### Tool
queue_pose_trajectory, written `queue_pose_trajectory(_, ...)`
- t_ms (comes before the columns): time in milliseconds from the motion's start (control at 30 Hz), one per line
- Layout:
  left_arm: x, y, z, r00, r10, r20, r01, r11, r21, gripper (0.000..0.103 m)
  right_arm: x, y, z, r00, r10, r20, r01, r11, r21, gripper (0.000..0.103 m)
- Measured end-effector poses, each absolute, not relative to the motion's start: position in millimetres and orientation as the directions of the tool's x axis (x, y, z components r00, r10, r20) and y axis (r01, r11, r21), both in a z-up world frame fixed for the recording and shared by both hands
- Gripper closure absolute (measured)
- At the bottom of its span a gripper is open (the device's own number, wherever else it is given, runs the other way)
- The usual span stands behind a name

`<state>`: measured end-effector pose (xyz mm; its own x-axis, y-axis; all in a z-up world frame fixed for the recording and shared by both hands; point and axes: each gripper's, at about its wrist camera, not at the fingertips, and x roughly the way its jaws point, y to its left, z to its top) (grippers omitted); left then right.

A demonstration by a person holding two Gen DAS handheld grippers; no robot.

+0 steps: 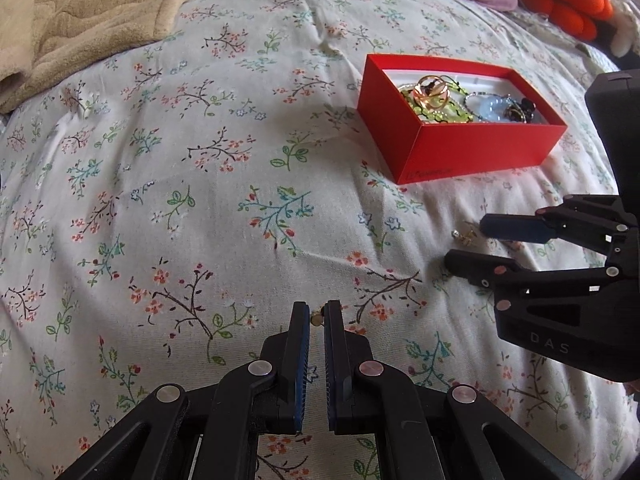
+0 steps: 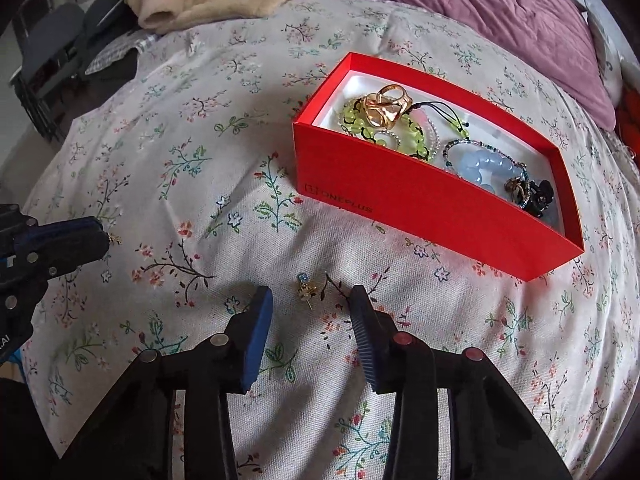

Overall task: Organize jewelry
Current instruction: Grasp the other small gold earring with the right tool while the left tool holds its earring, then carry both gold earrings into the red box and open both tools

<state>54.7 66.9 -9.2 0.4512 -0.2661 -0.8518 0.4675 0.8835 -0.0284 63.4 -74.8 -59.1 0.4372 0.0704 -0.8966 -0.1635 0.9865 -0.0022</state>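
Observation:
My left gripper [image 1: 317,309] is shut on a small gold earring [image 1: 317,319], whose round end shows between the fingertips just above the floral bedspread [image 1: 208,184]. From the right wrist view the left gripper [image 2: 100,234] sits at the far left, a gold bit [image 2: 116,239] poking from its tip. My right gripper [image 2: 311,294] is open and points down at the bedspread; a gold earring with a blue stone [image 2: 306,291] lies between its fingers, untouched. The same gripper [image 1: 468,242] and earring [image 1: 464,236] appear at the right in the left wrist view. A red box [image 2: 420,208] behind holds several jewelry pieces.
The red box [image 1: 480,148] holds a gold ring piece [image 2: 386,110], green beads [image 2: 416,140], a blue bracelet [image 2: 478,166] and a black clip [image 2: 538,196]. A beige blanket [image 1: 80,12], purple bedding [image 2: 480,12] and an orange item [image 1: 568,4] line the far side.

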Motion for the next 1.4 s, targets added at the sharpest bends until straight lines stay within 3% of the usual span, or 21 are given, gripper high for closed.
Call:
queue_pose_trajectory(400,55.0,70.2,-10.0,0.447,-0.261,-0.856,0.457,0.889,-0.033,0.101,67.6,-70.0,-57.4,0.422,0.086,-0.903,-0.171,0.985,0.014,0.092)
queue_pose_trajectory(733,57.2,72.6,-4.8,0.439,-0.278,-0.854,0.431,0.900,-0.071,0.101,65.6,-90.9,-40.7,0.399,0.201,-0.895,-0.111,0.979,0.171,0.093)
queue_pose_trajectory(1400,71.7,51.7,21.5,0.470,-0.334,-0.817,0.402,0.905,-0.138,0.101,52.0,-140.4,9.6,0.464,0.235,-0.854,-0.008,0.965,0.261,0.093)
